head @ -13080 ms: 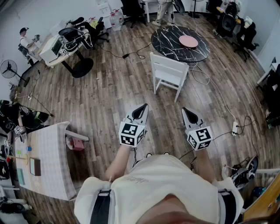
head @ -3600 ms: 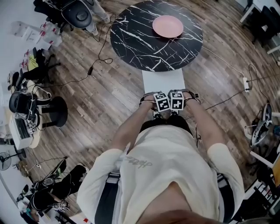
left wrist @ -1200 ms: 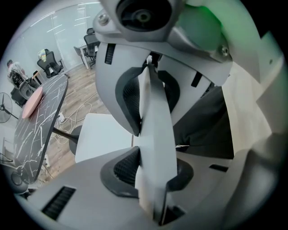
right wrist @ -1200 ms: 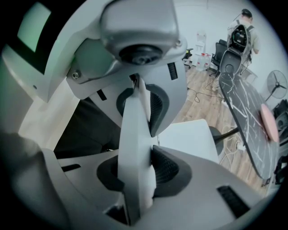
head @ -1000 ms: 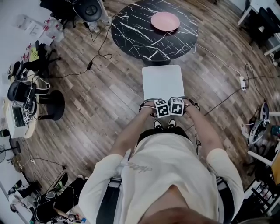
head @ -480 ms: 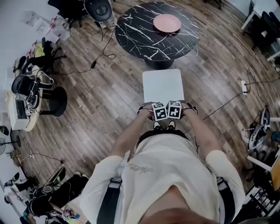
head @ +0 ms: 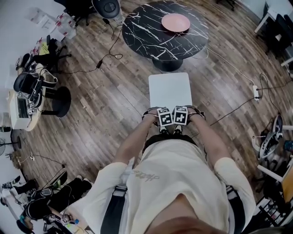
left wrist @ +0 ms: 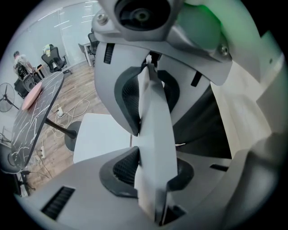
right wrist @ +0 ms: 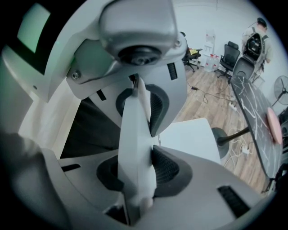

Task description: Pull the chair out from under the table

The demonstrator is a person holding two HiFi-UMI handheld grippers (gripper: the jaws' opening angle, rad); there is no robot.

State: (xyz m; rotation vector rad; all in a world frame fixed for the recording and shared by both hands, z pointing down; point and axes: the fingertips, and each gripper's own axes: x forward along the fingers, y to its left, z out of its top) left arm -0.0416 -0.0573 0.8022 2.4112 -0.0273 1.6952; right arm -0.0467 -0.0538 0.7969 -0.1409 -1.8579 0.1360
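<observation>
Pulling: judged nearly complete.
Table (head: 151,39): round, dark marble, upper centre of the head view.
Chair (head: 170,89): white seat at frame centre, just below the table's edge, no longer under it.
Back rail (left wrist: 155,152): gripped at the seat's near edge.
Right gripper (right wrist: 150,141): clamped on the rail.
Left gripper (left wrist: 135,139): jaws opening, rail between them, pads touching it.
Risk: a one-sided hold if the left is released; the chair could be twisted or tipped by further pull.

Wood-plank floor (head: 110,105); white power strip (head: 255,93) at right; black office chair (head: 107,7) at top.
</observation>
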